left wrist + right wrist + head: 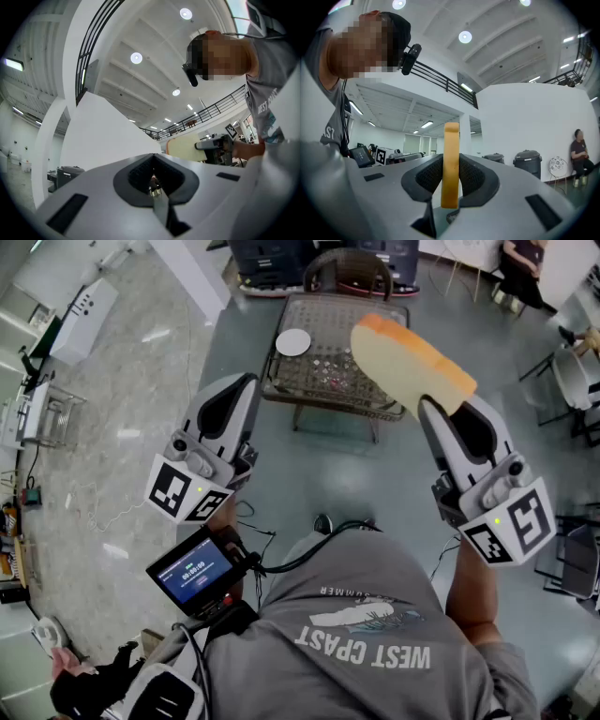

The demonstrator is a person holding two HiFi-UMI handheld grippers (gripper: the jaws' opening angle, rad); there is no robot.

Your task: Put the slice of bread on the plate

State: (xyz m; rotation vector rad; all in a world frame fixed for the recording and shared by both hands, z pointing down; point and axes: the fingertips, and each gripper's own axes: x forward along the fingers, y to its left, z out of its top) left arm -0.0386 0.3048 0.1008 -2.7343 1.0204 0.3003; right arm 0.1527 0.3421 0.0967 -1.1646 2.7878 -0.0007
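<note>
Nearest, short of the table (323,399), is the person's grey T-shirt (375,634). A small lit screen (194,573) on a mount sits to its left, with cables running from it.

Further towards the table, the left gripper (247,381) is raised over bare floor, off the table's near left corner. Its jaws are closed together with nothing between them; only a thin seam shows where the dark pads meet.

The right gripper (424,405) is level with it on the other side, just short of the table's near right corner. Its jaws are closed partway on the slice of bread (408,352), gripping it by one end. In the right gripper view the slice stands upright and edge-on between the two ribbed pads, which press on its flat faces. The slice is pale with an orange-brown crust and sticks out past the jaw tips. In the head view it overlaps the right half of the table, held in the air and not resting on anything.

On the table's left far part lies the small white plate (292,341), with nothing on it. A few small bits lie at the table's middle (too small to tell what they are). Beyond the table's far edge stands a dark chair (349,263).
</note>
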